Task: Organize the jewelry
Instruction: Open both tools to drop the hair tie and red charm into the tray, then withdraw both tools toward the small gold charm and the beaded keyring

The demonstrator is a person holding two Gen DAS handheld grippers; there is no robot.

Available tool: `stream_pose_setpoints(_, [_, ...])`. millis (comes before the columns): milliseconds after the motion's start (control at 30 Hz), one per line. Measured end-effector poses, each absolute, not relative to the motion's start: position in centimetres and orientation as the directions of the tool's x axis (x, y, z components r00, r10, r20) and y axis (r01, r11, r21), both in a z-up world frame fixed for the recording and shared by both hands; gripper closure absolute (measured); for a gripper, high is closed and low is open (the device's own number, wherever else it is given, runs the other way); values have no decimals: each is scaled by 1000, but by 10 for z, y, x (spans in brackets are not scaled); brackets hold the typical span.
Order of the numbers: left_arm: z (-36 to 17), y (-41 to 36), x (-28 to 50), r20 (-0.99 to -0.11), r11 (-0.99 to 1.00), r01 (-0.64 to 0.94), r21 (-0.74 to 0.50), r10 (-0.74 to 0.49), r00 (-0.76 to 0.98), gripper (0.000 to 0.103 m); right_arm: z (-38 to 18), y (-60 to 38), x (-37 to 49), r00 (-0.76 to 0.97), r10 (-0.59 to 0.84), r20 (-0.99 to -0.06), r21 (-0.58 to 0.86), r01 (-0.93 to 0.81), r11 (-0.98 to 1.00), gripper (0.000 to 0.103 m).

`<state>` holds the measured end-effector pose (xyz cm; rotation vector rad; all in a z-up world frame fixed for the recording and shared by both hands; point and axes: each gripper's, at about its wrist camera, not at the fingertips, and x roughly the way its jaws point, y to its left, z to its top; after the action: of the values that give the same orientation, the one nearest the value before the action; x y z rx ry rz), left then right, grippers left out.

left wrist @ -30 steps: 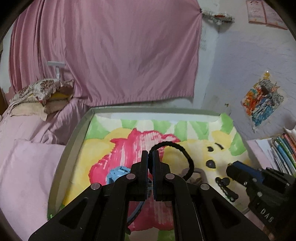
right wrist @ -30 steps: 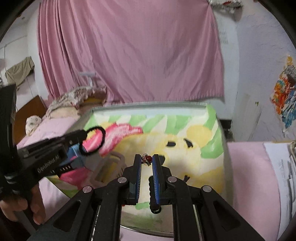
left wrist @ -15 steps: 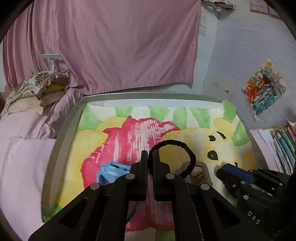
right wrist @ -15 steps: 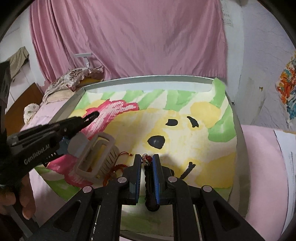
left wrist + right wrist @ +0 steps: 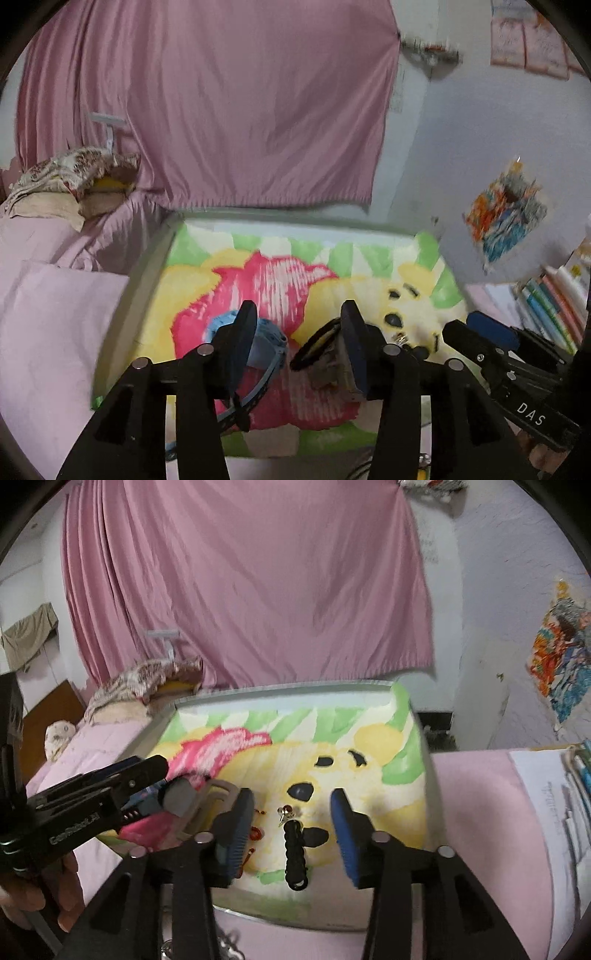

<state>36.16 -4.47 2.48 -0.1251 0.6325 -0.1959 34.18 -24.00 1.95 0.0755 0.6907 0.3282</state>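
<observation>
Both grippers have just been opening, and neither has hold of anything now. The left gripper (image 5: pixel 297 334) has its jaws standing roughly half apart with a clear gap, and the black hair tie (image 5: pixel 314 345) lies just in front of its right finger, draped over the rim of a small beige basket (image 5: pixel 332 369) that sits right beside that finger (the pads aren't pressing on either). Behind its left finger there's a blue bracelet-like band (image 5: pixel 267 343) on the tray, partly hidden by the finger. The right gripper (image 5: pixel 291 825) is also part-way open with nothing pinched: a black beaded bracelet (image 5: pixel 294 853) with a small gold-and-red charm at its far end lies loose on the tray, in the gap between the fingers and touching neither. Some red beads (image 5: pixel 255 833) show just past its left finger. Everything sits on a cartoon-bear printed tray (image 5: pixel 406 738) with a grey rim, on pink bedding (image 5: pixel 480 812). Both grippers point forward and down toward the tray, side by side, the left one's tip reaching in close to the basket in the right wrist view, and a hand (image 5: pixel 40 897) is visible gripping the left gripper's handle.
</observation>
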Motion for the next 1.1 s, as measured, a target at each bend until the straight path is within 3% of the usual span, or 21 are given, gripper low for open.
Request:
stream_pose_setpoints(133, [39, -40, 343, -531, 974, 144, -173, -215, 820, 61, 33, -244, 323, 772, 316, -552, 172, -265, 949, 53])
stream_pose_setpoints(200, [45, -36, 330, -502, 975, 142, -173, -211, 839, 49, 40, -244, 314, 792, 314, -523, 171, -263, 949, 46])
stream_pose_setpoints(267, [50, -33, 318, -472, 976, 134, -172, -201, 858, 42, 47, -245, 302, 817, 312, -486, 169, -262, 950, 32])
stream_pose_setpoints(333, [56, -30, 303, -433, 977, 135, -166, -195, 880, 40, 53, -245, 290, 834, 316, -453, 165, -270, 949, 26])
stream_pose_setpoints(400, [59, -27, 290, -410, 979, 131, -157, -185, 893, 30, 58, -245, 277, 850, 318, -421, 160, -275, 948, 20])
stream_pose_setpoints(467, [61, -24, 277, -387, 980, 126, -152, -177, 905, 25, 61, -244, 269, 860, 321, -398, 161, -279, 947, 9])
stream_pose_setpoints(600, [61, -20, 249, -353, 982, 126, -138, -168, 921, 19, 65, -245, 249, 870, 323, -372, 161, -282, 946, 0])
stream_pose_setpoints(1100, [43, -8, 171, -306, 991, 81, -102, -109, 946, 13, 54, -245, 186, 903, 285, -322, 100, -266, 959, 0])
